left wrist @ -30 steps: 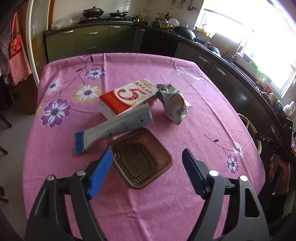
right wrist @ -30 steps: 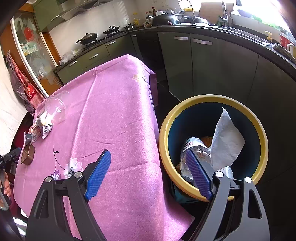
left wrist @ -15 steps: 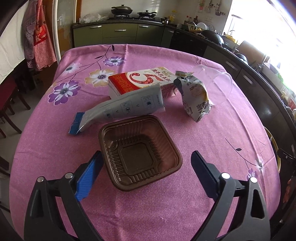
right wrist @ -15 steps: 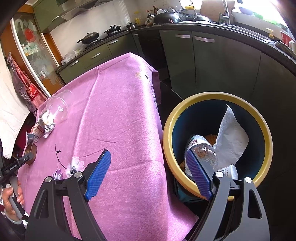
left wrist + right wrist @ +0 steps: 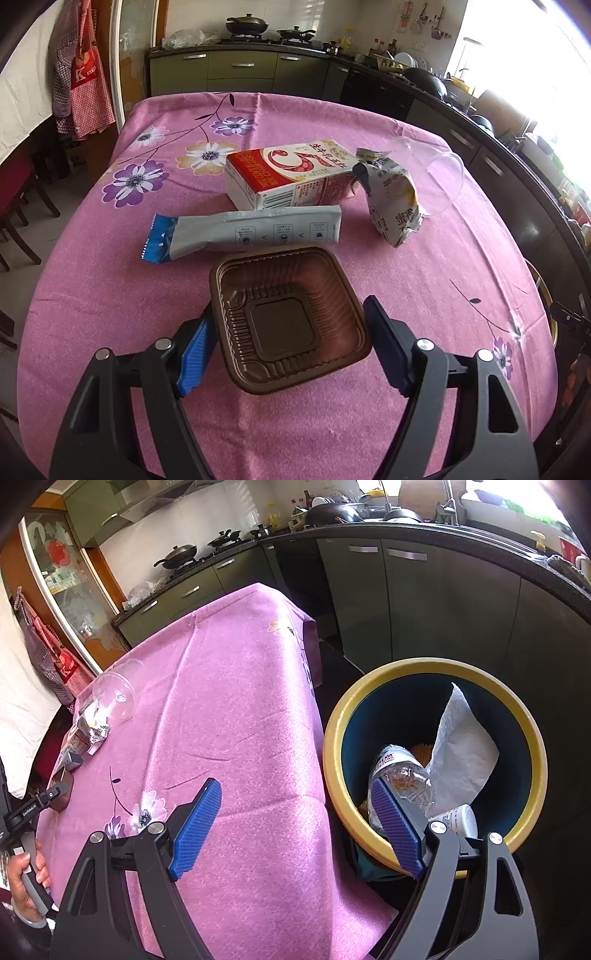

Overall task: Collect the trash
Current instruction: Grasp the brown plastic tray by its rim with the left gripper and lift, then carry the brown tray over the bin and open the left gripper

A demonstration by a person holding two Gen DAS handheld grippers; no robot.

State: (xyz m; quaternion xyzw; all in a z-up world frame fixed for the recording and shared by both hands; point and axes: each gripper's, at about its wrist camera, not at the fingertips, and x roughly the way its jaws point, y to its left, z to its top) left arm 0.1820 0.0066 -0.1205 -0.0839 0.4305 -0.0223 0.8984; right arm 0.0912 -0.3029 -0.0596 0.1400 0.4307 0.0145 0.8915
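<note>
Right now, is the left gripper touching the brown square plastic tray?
Cannot tell. In the left wrist view the left gripper is closing around the brown square plastic tray, its fingers right at the tray's edges, but neither contact nor a gap shows plainly.

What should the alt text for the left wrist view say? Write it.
The left gripper is closing around a brown plastic tray on a pink flowered tablecloth. Beyond the tray lie a grey wrapper, a red and white carton, a crumpled bag and a clear cup on its side.
</note>
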